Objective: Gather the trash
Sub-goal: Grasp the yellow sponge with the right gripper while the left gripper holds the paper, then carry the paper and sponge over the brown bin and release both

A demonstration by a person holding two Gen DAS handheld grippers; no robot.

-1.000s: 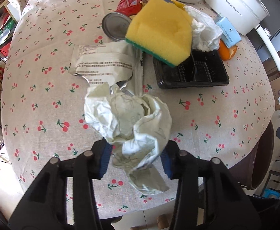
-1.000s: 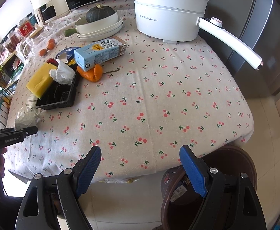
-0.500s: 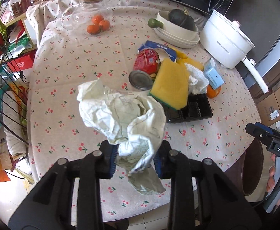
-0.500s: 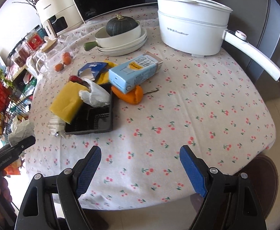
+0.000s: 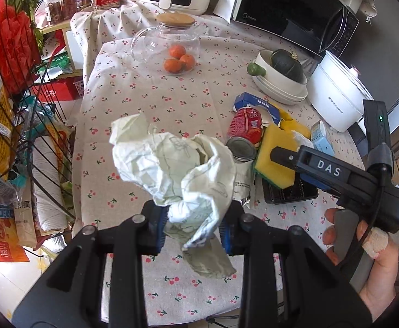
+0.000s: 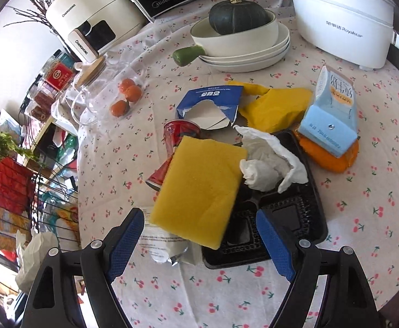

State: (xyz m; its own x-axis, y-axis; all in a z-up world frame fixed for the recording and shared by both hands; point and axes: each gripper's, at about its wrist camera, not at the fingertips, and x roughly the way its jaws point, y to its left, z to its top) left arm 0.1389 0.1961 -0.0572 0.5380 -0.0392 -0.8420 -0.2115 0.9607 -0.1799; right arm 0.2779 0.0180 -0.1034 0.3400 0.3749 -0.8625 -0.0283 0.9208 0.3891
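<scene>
My left gripper (image 5: pixel 194 229) is shut on a crumpled pale paper wrapper (image 5: pixel 177 169), lifted clear above the cherry-print tablecloth (image 5: pixel 144 109). That wrapper also shows at the lower left of the right wrist view (image 6: pixel 32 254). My right gripper (image 6: pixel 199 243) stands open above a yellow sponge (image 6: pixel 199 191) that leans on a black plastic tray (image 6: pixel 289 218). In the left wrist view the right gripper's body (image 5: pixel 336 175) and the hand holding it come in from the right. A white tissue (image 6: pixel 270 161), red can (image 6: pixel 177 136), torn blue box (image 6: pixel 210 104), light blue carton (image 6: pixel 330 120) and flat printed wrapper (image 6: pixel 158 243) lie around the tray.
A glass jar with oranges (image 5: pixel 172 49), stacked white dishes holding a dark squash (image 6: pixel 240 35) and a white cooking pot (image 6: pixel 341 16) stand at the back. A yellow cloth (image 6: pixel 276 104) and orange peel (image 6: pixel 330 158) lie by the carton. A wire rack (image 5: pixel 13 109) stands left of the table.
The left gripper closed on the crumpled wrapper and lifted it off the table, pulling back. The right gripper swept from the table's edge in over the sponge and tray, jaws unchanged.
</scene>
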